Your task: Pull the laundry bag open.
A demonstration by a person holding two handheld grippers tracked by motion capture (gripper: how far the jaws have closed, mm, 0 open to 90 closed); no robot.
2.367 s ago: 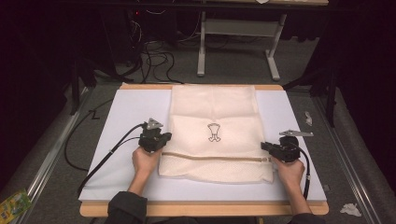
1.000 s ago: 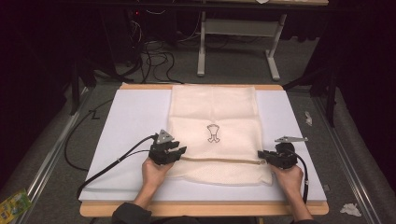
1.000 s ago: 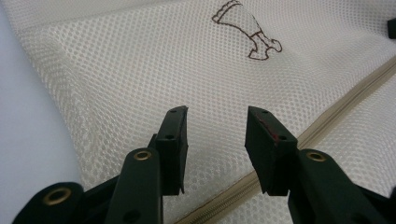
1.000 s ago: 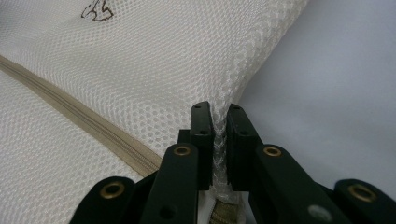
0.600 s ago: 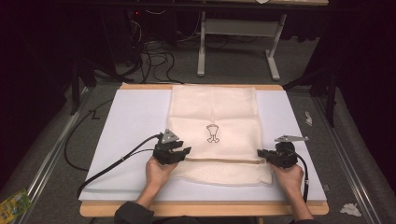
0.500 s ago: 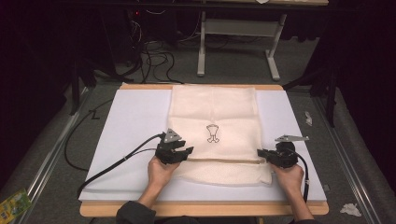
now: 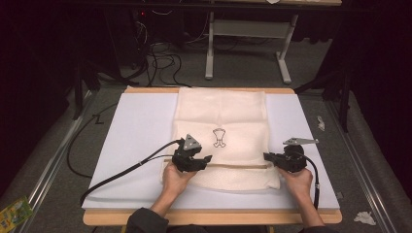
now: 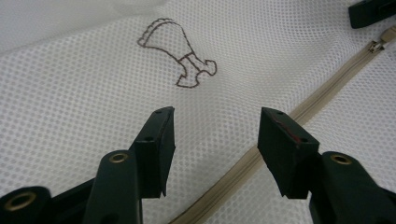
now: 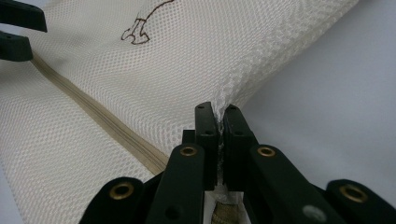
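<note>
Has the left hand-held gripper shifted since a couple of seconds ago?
Yes. The left hand-held gripper has moved toward the person and inward from the mesh bag's left edge, and now hangs open over the zipper, nearer the printed emblem.

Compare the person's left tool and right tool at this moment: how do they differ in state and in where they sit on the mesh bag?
The left tool is open and holds nothing; the right tool is shut on the mesh bag, pinching its edge. The left tool hovers over the bag's middle beside the zipper; the right tool sits at the bag's side edge, next to the white mat. Both are hand-held, black, and level with the zipper line.
</note>
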